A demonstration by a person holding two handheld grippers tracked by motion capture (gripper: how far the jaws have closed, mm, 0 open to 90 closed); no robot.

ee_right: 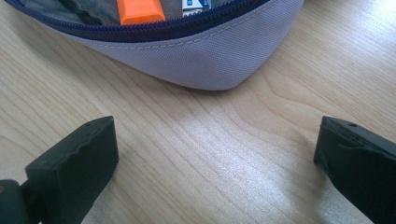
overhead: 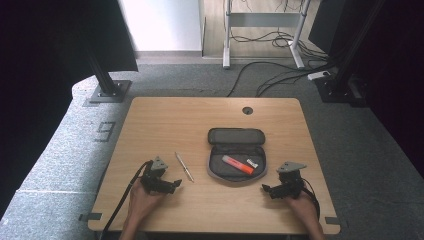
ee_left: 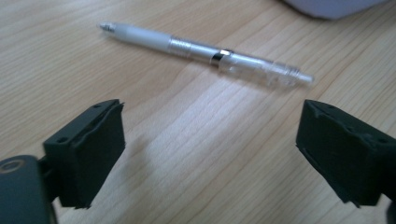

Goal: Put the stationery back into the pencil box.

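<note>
Left gripper [ee_left: 210, 154] facing the clear pen [ee_left: 205, 52]
Both grippers are resting with jaws spread, nothing held; right gripper [ee_right: 215, 172] is facing the pencil case [ee_right: 196, 51]; no lettering readable.

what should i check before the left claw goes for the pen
1. Left claw open: ok, jaws stand wide with nothing between them.
2. Pen reachable: ok, it lies flat on the table just ahead of the jaws, apart from them.
3. Pen free of clutter: ok, bare wood all around it in the high view.
4. Pencil case ready to receive: ok, unzipped and lying open, with an orange marker inside.
5. Right claw out of the way: ok, open and near the case's edge without touching it.
6. Room left in the case for the pen: cannot tell.
</note>
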